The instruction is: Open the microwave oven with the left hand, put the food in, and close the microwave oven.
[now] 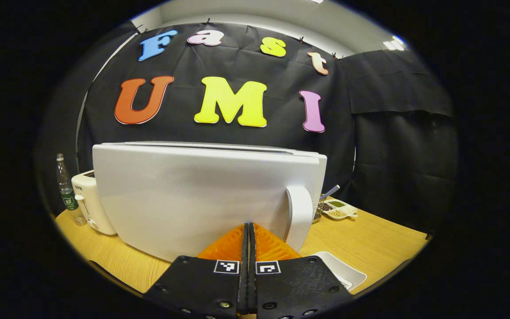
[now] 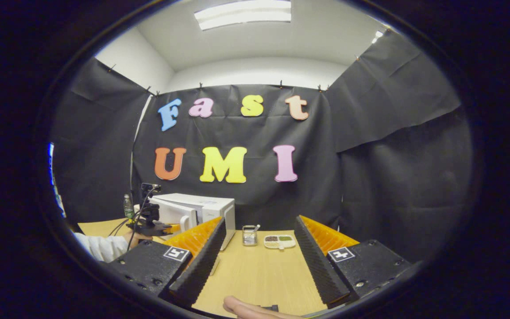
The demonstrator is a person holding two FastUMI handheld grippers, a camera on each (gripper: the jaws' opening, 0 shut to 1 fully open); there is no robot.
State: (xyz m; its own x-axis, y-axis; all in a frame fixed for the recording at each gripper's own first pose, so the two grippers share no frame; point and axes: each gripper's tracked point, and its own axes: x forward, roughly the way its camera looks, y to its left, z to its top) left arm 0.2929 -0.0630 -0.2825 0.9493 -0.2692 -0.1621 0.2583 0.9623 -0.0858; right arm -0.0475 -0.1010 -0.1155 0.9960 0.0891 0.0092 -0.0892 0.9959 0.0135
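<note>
On the wooden table (image 2: 259,270) the white microwave oven (image 1: 202,195) is being faced closely in the left gripper view, its door shut and its handle (image 1: 300,217) lying at one o'clock of the left gripper (image 1: 248,228), whose fingers are being held together on nothing. At six o'clock in the right gripper view, the right gripper (image 2: 259,223) is being held with fingers wide apart, the microwave sitting at ten o'clock. A white tray (image 1: 341,270) is being seen at four o'clock in the left gripper view.
</note>
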